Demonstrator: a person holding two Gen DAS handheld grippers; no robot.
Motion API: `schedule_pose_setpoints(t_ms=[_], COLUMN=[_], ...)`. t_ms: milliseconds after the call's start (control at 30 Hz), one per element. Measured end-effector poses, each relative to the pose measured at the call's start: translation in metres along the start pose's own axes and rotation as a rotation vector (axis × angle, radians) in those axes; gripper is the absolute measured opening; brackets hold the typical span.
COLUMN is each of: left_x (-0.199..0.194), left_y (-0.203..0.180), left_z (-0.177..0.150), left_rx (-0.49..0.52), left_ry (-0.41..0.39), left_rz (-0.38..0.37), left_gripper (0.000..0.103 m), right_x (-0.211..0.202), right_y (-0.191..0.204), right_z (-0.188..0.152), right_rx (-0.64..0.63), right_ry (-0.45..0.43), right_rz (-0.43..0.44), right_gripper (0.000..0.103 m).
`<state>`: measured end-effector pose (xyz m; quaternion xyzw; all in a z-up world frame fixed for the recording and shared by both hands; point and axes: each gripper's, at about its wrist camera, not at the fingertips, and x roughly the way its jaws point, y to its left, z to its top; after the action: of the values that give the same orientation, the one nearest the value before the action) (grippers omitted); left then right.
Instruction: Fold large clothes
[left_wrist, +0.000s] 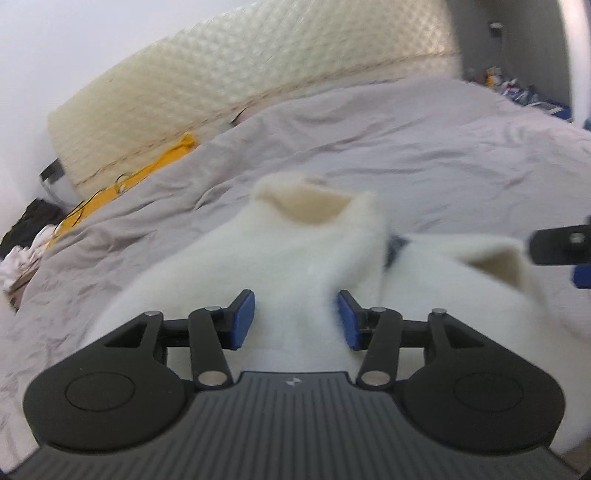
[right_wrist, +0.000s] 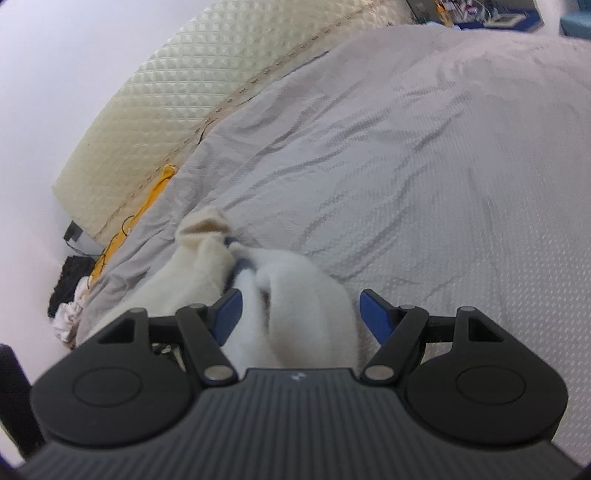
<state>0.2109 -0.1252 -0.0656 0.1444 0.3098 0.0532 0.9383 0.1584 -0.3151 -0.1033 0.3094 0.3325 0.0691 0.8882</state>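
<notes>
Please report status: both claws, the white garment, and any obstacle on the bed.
Left claw open, white fleece garment between pads, no clamp seen. Right claw open astride same garment. Garment bunched on grey bedcover. No obstacle ahead.

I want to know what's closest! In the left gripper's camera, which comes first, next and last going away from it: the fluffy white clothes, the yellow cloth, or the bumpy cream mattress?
1. fluffy white clothes: right between the left gripper pads.
2. yellow cloth: far left, at the bed's edge.
3. bumpy cream mattress: farthest, leaning on the wall behind.
</notes>
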Motion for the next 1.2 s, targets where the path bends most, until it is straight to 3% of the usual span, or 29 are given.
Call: schedule_pose_setpoints(t_ms=[133, 200, 233, 267, 333, 567, 833, 1033, 1200], left_x=[0.008, 0.011, 0.012, 0.013, 0.016, 0.037, 0.117, 0.225, 0.284], left_y=[0.019, 0.026, 0.030, 0.036, 0.049, 0.141, 0.267, 0.309, 0.314], left_z=[0.006, 0.010, 0.013, 0.018, 0.028, 0.079, 0.140, 0.116, 0.077], left_rx=[-0.020, -0.021, -0.017, -0.027, -0.058, -0.216, -0.276, -0.337, -0.430], left_ry=[0.028, 0.047, 0.056, 0.069, 0.086, 0.081, 0.075, 0.217, 0.321], left_rz=[-0.010, -0.051, -0.078, -0.097, -0.108, -0.023, 0.201, 0.290, 0.244], left_gripper=[0.057, 0.044, 0.026, 0.017, 0.013, 0.011, 0.011, 0.011, 0.011], right_x=[0.002, 0.005, 0.007, 0.009, 0.012, 0.016, 0.040, 0.069, 0.100], right_y=[-0.003, -0.004, -0.003, -0.001, 0.004, 0.012, 0.025, 0.027, 0.031], right_z=[-0.001, -0.003, -0.004, -0.004, -0.003, 0.002, 0.015, 0.019, 0.011], right_rx=[0.027, 0.033, 0.029, 0.022, 0.000, -0.044, -0.094, -0.158, -0.242], right_ry=[0.026, 0.043, 0.048, 0.054, 0.060, 0.034, 0.022, 0.042, 0.096], right_rz=[0.016, 0.024, 0.024, 0.028, 0.033, 0.070, 0.130, 0.158, 0.139], right_gripper=[0.074, 0.074, 0.074, 0.074, 0.074, 0.074, 0.074, 0.073, 0.073])
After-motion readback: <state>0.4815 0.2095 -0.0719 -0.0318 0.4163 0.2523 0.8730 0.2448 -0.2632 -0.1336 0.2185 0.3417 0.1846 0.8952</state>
